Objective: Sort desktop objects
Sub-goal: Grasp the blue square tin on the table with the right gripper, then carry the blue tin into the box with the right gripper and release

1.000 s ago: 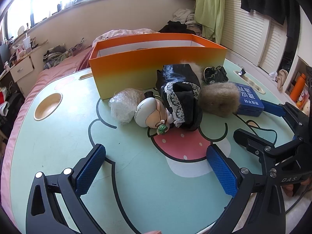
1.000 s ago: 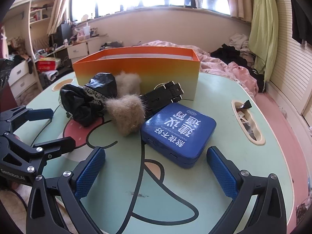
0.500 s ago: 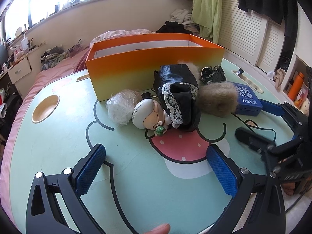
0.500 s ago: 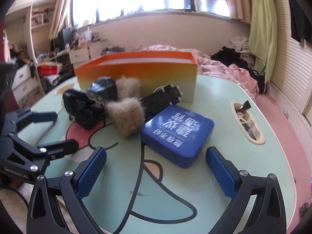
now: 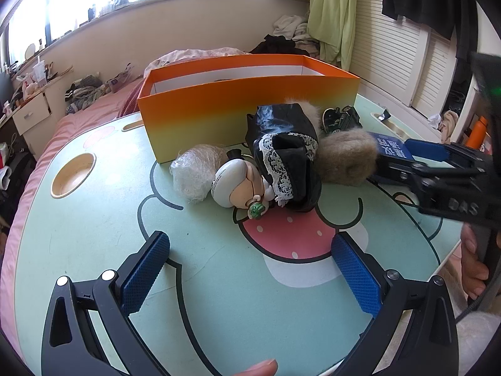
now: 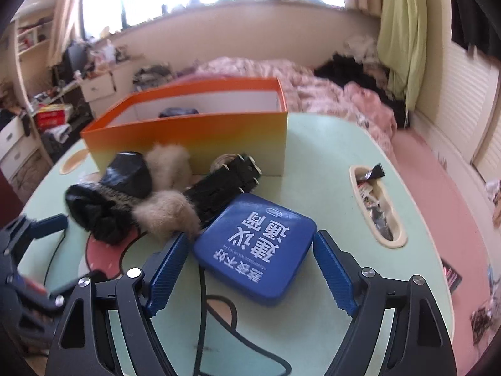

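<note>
Our right claw (image 6: 250, 269) has been closing around the blue tin (image 6: 255, 247), pads not yet touching its edges. Our left claw (image 5: 250, 269) hangs released over bare tabletop (image 5: 94, 219) at lower centre.

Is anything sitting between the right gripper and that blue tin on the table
Nothing visible does. The blue tin already lies between the right gripper's closing jaws, which don't yet touch it. The furry pompom sits just beyond its left finger.
</note>
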Demonstrator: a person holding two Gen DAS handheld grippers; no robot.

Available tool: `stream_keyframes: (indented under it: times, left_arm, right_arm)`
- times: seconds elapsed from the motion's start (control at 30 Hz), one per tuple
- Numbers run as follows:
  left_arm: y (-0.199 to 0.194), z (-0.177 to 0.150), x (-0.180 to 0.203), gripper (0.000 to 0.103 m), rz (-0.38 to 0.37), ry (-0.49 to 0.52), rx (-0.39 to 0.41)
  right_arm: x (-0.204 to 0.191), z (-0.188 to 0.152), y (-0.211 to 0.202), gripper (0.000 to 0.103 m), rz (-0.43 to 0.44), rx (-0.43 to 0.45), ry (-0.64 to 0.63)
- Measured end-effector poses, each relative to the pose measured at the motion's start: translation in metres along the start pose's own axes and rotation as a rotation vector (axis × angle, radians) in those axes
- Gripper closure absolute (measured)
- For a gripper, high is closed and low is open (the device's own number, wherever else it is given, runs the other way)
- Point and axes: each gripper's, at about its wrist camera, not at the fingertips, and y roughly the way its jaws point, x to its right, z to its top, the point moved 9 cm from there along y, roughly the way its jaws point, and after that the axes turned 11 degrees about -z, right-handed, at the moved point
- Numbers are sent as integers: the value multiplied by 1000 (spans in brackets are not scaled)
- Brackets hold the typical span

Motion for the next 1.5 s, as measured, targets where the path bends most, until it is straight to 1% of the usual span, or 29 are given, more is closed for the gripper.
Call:
stream_keyframes:
  times: [0.07,0.1,0.13,0.17,0.2,0.33,0.47,0.57,0.63,0.73,0.9,0.97,1.03,1.1,1.17,1.23,1.27,1.3,1.33,1.37,1.4,1.43,1.5]
  left_arm:
    - [0,0,0,0,1,1,0]
    - [0,0,0,0,0,0,0]
    - [0,0,-1,0,1,2,-1]
    - [0,0,0,0,2,3,0]
    - [0,1,0,0,2,3,0]
    - [0,1,1,0,2,2,0]
    - [2,0,0,0,-3,-4,-15]
    - [0,-1,-2,0,5,-15,-44]
    - [-3,-4,-4,0,6,-19,-57]
    - [-5,-9,0,0,-26,12,-64]
    - [-6,-8,0,0,-37,22,-60]
    - [-9,-6,-3,0,-43,4,-46]
    - [-16,-2,-8,1,-74,-30,-17]
    - [-28,7,-17,0,-79,-62,36]
    - [-45,19,-29,0,-65,-81,110]
    - [-57,28,-40,1,-54,-97,162]
    - [-61,32,-45,2,-53,-104,180]
    - [-64,35,-52,8,-54,-111,188]
    - [-64,38,-58,16,-52,-123,186]
    - [-63,41,-65,22,-50,-141,181]
    - [-60,43,-70,31,-51,-157,174]
    - [-56,46,-75,34,-55,-177,161]
    - [-46,50,-77,34,-71,-200,134]
  right_arm:
    - [0,2,10,21,-25,-34,-3]
    - [0,-1,15,23,-40,-52,-5]
    - [0,-1,17,32,-43,-43,-7]
    - [1,-2,16,37,-38,-31,-7]
    - [1,-4,14,37,-37,-24,-12]
    - [3,-14,5,37,6,0,-29]
    - [12,-22,-10,37,14,115,3]
    - [7,-31,-17,37,55,161,19]
    - [6,-30,-19,37,51,178,12]
    - [6,-30,-23,37,51,194,20]
    - [8,-28,-21,37,60,190,39]
    - [9,-27,-22,37,64,197,48]
    - [9,-27,-24,37,69,205,48]
    - [9,-27,-25,37,72,206,46]
    - [8,-27,-25,37,77,202,47]
    - [7,-26,-24,37,81,199,48]
    - [7,-26,-24,37,81,199,47]
    - [7,-26,-24,37,81,199,47]
    - [7,-26,-24,37,82,198,47]
    - [7,-26,-25,37,82,198,47]
    - [6,-26,-25,37,82,199,47]
    - [6,-26,-25,37,82,199,47]
    - [7,-25,-24,37,82,198,47]
